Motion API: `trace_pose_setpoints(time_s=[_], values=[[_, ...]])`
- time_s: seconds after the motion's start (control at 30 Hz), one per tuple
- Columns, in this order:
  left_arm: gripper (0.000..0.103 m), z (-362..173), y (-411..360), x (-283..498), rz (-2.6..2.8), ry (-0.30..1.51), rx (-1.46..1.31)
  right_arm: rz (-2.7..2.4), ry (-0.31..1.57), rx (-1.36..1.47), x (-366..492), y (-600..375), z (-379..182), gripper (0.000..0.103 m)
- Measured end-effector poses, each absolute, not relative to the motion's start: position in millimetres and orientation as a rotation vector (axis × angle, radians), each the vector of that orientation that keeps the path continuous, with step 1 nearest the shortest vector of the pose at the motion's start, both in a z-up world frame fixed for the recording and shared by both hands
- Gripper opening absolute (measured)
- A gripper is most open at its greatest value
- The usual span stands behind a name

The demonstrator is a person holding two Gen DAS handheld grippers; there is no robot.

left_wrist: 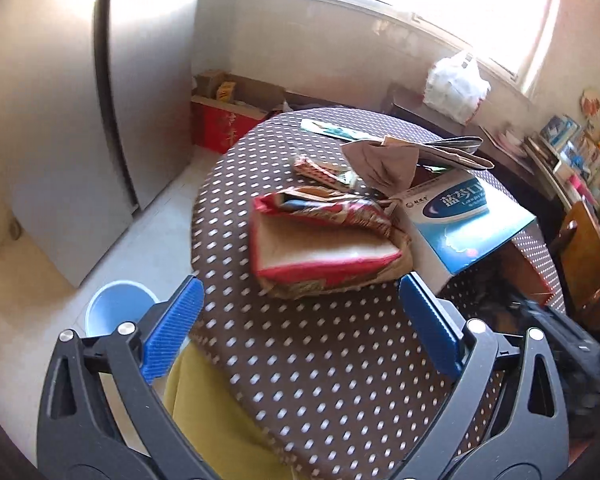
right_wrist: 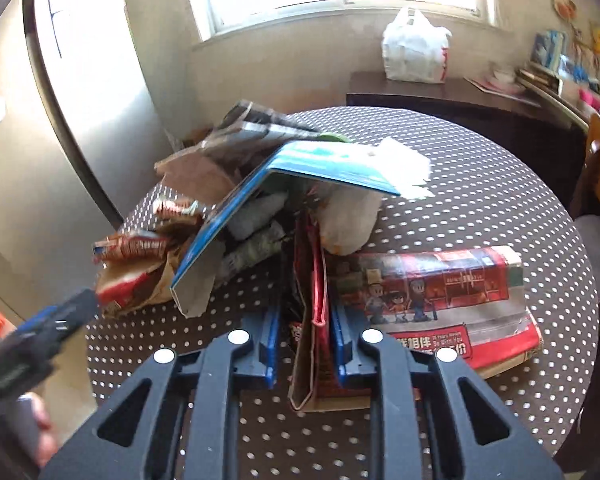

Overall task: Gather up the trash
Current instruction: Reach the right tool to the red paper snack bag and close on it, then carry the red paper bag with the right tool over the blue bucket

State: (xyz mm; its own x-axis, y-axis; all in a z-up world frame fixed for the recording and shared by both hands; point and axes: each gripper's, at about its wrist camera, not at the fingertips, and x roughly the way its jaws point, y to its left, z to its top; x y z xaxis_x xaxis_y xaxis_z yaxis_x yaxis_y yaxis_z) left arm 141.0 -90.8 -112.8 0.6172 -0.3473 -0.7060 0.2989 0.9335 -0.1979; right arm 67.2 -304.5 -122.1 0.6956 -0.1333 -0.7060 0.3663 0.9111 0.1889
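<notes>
A round table [right_wrist: 480, 208] carries a heap of trash. In the right wrist view a paper bag [right_wrist: 316, 320] stands between the right gripper [right_wrist: 306, 344] pads; a folded printed bag [right_wrist: 440, 300] lies to its right, a flattened box [right_wrist: 300, 168] behind. A bucket [left_wrist: 116, 306] sits on the floor left of the table.

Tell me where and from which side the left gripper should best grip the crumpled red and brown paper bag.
Probably the near red-trimmed edge of the paper bag, approached from the near table edge. It lies flat, that edge faces the open left gripper, and the blue box crowds its right side.
</notes>
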Motion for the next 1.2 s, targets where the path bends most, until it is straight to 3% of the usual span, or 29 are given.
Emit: trace_pose_setpoints(time_s=[0.2, 0.3, 0.57, 0.77, 0.87, 1.0, 1.07, 1.13, 1.17, 1.2], values=[[0.096, -123.4, -120.4, 159.5, -0.396, 0.851, -0.024, -0.359, 0.672, 0.330, 45.1, -319.3, -96.4, 0.019], [0.096, -128.2, -132.8, 167.1, -0.348, 0.837, 0.035, -0.404, 0.640, 0.334, 38.0, -333.2, -89.2, 0.009], [0.096, -136.9, -143.9, 182.4, -0.302, 0.810, 0.037, -0.462, 0.626, 0.344, 28.0, -360.3, -82.2, 0.009], [0.084, -134.7, -137.8, 180.4, -0.350, 0.787, 0.032, -0.455, 0.670, 0.362, 29.0, -370.8, -94.5, 0.030], [0.083, -134.1, -135.2, 178.3, -0.366, 0.786, 0.033, -0.508, 0.678, 0.297, 28.4, -366.2, -100.1, 0.051], [0.082, -132.5, -128.2, 175.3, -0.366, 0.792, 0.021, -0.533, 0.712, 0.288, 33.8, -372.8, -115.0, 0.053], [0.082, -132.2, -122.3, 174.0, -0.359, 0.796, 0.009, -0.533, 0.761, 0.277, 40.4, -376.9, -127.4, 0.044], [0.082, -130.2, -116.4, 171.1, -0.349, 0.788, 0.004, -0.532, 0.770, 0.284, 43.4, -378.9, -134.9, 0.014], [0.082, -128.6, -114.1, 169.5, -0.344, 0.782, 0.004, -0.511, 0.765, 0.312, 42.8, -380.1, -136.4, 0.007], [0.082, -127.1, -111.5, 167.7, -0.339, 0.776, 0.005, -0.507, 0.766, 0.313, 43.0, -379.3, -135.8, 0.006]])
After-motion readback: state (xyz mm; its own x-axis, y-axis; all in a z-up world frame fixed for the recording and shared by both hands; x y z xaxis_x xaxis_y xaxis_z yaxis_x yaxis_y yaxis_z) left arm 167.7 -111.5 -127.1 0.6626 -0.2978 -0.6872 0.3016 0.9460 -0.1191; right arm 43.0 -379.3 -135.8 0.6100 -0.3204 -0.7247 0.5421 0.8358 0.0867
